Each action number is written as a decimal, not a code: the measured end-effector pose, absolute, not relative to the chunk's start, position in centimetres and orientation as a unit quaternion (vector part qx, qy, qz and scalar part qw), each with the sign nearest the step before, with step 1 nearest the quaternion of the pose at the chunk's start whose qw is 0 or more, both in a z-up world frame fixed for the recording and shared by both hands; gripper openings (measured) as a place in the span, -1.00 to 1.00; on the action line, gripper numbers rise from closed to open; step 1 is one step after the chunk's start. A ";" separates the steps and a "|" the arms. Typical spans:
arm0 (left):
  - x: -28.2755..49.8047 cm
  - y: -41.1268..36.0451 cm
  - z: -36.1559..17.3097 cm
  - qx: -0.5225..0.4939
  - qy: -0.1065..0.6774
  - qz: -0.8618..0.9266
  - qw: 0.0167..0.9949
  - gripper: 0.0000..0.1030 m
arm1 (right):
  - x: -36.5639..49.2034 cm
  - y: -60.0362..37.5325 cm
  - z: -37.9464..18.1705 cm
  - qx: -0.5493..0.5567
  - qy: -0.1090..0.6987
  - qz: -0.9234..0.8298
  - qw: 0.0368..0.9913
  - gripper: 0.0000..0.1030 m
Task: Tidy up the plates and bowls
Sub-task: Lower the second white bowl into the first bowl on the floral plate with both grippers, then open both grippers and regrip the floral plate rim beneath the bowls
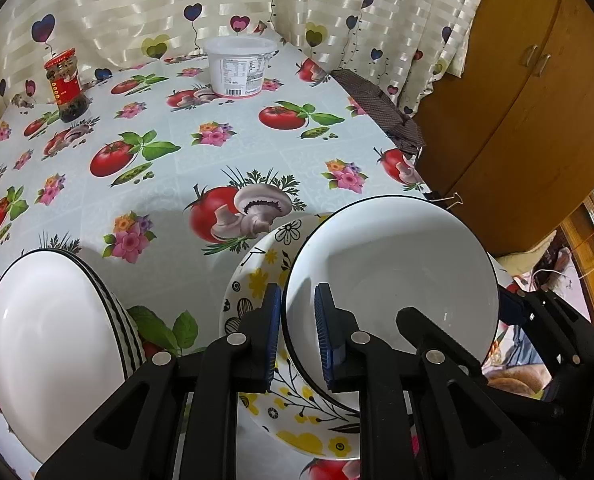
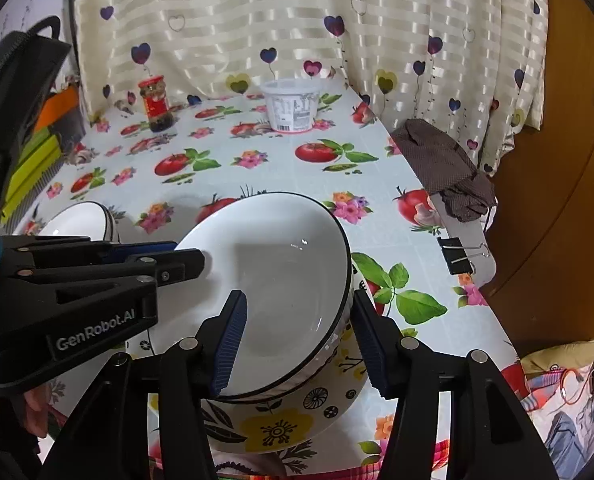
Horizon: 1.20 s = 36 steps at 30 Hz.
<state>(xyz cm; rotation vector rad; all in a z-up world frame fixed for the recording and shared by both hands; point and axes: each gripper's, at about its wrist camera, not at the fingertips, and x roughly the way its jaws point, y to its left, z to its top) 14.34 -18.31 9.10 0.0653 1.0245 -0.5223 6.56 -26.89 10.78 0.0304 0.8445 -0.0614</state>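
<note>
A white bowl (image 1: 393, 276) with a thin black rim leans tilted inside a yellow-flowered bowl (image 1: 297, 436) near the table's front edge. My left gripper (image 1: 299, 332) is shut on the white bowl's near rim, one blue pad on each side of the wall. In the right wrist view the same white bowl (image 2: 281, 280) sits on the flowered bowl (image 2: 281, 428), with the left gripper (image 2: 193, 256) clamped on its left rim. My right gripper (image 2: 301, 340) is open and straddles the bowl's right rim, its pads standing off the wall. A striped white bowl (image 1: 49, 340) rests to the left.
At the back of the tomato-print tablecloth (image 1: 217, 160) stand a red-labelled jar (image 1: 67, 84) and a white plastic tub (image 1: 239, 68). A brown cloth (image 2: 441, 168) and a binder clip (image 2: 461, 258) lie on the right table edge, beside a wooden cabinet (image 2: 557, 200). A curtain hangs behind.
</note>
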 end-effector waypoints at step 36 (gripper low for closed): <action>11.4 -16.9 10.6 0.043 0.400 -0.253 0.880 -0.45 | 3.5 -30.4 11.8 0.098 0.360 -0.029 0.927 0.18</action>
